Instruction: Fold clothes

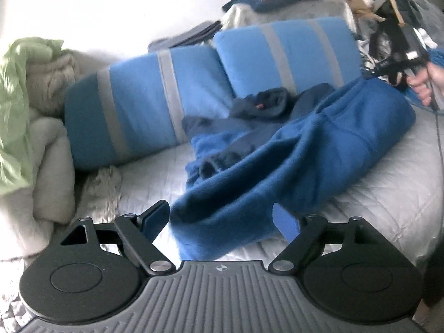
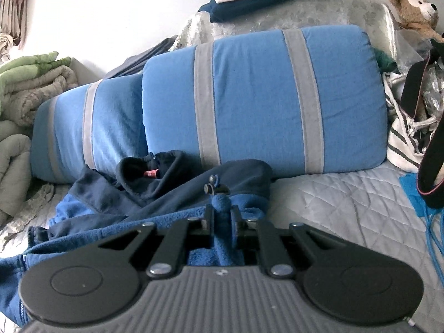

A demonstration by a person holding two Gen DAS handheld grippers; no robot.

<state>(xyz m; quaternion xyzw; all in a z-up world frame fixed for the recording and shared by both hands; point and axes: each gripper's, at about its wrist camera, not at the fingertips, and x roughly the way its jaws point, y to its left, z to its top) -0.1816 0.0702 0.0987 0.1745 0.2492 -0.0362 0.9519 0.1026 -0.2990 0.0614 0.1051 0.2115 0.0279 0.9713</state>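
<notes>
The right gripper (image 2: 222, 220) has its fingers (image 2: 208, 219) closed tight on a pinch of the blue fleece jacket (image 2: 177, 216), with a tuft of fabric bunched up between them. From there the jacket spreads to the left across the bed (image 2: 333, 202), its navy collar (image 2: 155, 172) lying open against the nearer striped blue pillow (image 2: 263, 97). A second striped pillow (image 2: 83, 127) sits left of that pillow, partly behind it. Rolled beige and green blankets (image 2: 30, 83) lie farther left. A teddy bear (image 2: 413, 5) sits above the nearer pillow's right end, and a striped bag (image 2: 402, 144) stands just right of it.
</notes>
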